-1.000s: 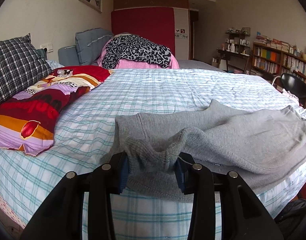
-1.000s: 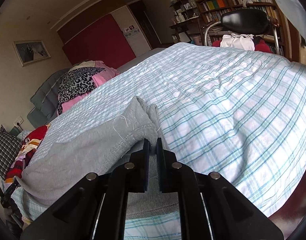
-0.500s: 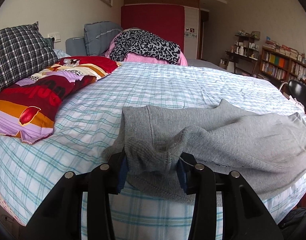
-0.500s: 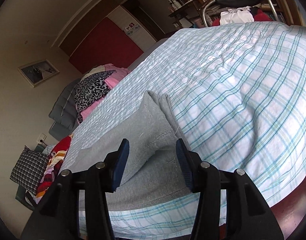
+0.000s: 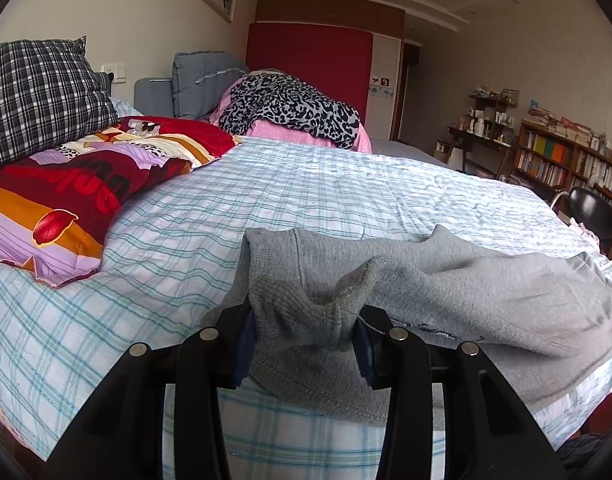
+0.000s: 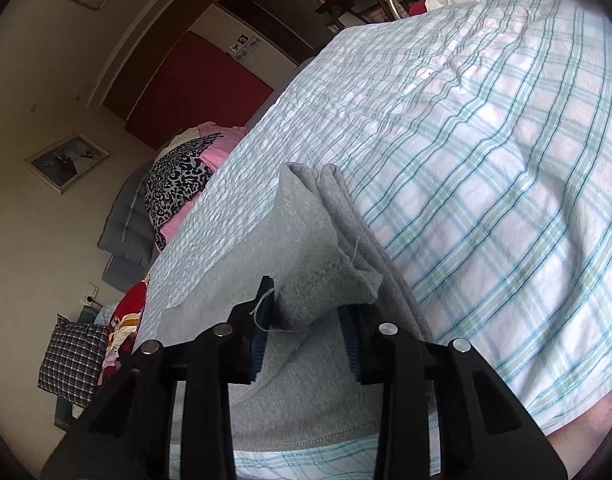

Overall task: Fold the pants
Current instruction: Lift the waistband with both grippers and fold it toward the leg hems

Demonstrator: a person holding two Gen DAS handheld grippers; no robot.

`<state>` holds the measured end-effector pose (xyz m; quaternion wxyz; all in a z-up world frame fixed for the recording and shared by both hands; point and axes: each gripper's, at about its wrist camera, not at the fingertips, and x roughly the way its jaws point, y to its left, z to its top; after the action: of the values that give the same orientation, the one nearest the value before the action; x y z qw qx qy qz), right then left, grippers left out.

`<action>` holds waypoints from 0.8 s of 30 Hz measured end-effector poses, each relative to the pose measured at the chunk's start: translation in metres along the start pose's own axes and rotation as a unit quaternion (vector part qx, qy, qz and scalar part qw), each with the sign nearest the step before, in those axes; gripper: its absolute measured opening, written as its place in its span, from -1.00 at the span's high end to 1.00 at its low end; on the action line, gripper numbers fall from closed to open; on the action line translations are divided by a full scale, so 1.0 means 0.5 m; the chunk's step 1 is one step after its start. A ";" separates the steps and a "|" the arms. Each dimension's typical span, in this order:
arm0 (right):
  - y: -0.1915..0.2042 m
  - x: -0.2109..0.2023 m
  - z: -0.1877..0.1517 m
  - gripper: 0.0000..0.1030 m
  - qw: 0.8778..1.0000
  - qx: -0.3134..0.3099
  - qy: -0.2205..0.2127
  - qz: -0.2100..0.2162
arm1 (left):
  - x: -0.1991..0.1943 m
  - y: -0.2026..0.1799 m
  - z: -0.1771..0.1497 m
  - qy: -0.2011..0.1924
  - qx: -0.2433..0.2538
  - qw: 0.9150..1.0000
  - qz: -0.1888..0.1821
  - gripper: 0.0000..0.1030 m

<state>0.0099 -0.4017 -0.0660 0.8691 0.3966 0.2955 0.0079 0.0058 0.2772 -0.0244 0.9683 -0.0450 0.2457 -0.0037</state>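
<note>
- Jaws of the left gripper point(image 5: 304, 344) hold a bunched ribbed edge of the grey pants point(image 5: 465, 288), which lie across the near side of the bed point(image 5: 306, 184).
- Right gripper point(image 6: 306, 330) jaws closing on a raised fold; pads seem to press it, though the angle is poor.
- Confirm both grips, then lift evenly and keep the cloth taut to avoid creases.
</note>
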 end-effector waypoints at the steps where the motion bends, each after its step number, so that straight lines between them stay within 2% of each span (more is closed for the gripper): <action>1: 0.009 -0.008 0.000 0.66 1.000 -0.016 -0.011 -0.012 | 0.002 0.003 0.001 -0.002 -0.006 1.000 -0.002 0.19; 5: 0.053 -0.055 -0.015 0.76 0.996 -0.079 -0.046 -0.023 | 0.009 0.019 0.007 -0.003 -0.023 1.000 -0.006 0.20; 9: 0.061 -0.089 -0.043 0.77 0.991 -0.116 -0.047 -0.054 | 0.005 0.032 0.001 -0.005 -0.034 0.999 -0.018 0.21; 15: 0.006 -0.066 -0.081 0.77 0.989 -0.104 -0.011 -0.106 | -0.013 0.030 -0.034 0.002 0.006 1.000 -0.019 0.18; 21: -0.007 -0.039 -0.103 0.77 0.984 -0.119 -0.007 -0.136 | -0.021 0.006 -0.060 0.003 0.068 0.998 0.014 0.16; 24: -0.004 -0.036 -0.105 0.76 0.981 -0.128 -0.006 -0.146 | -0.019 0.002 -0.068 0.001 0.085 0.996 0.038 -0.03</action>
<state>-0.0326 -0.3715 -0.0853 0.9060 0.2348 0.3422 -0.0839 -0.0186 0.2756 -0.0499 0.9678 0.0468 0.2470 0.0120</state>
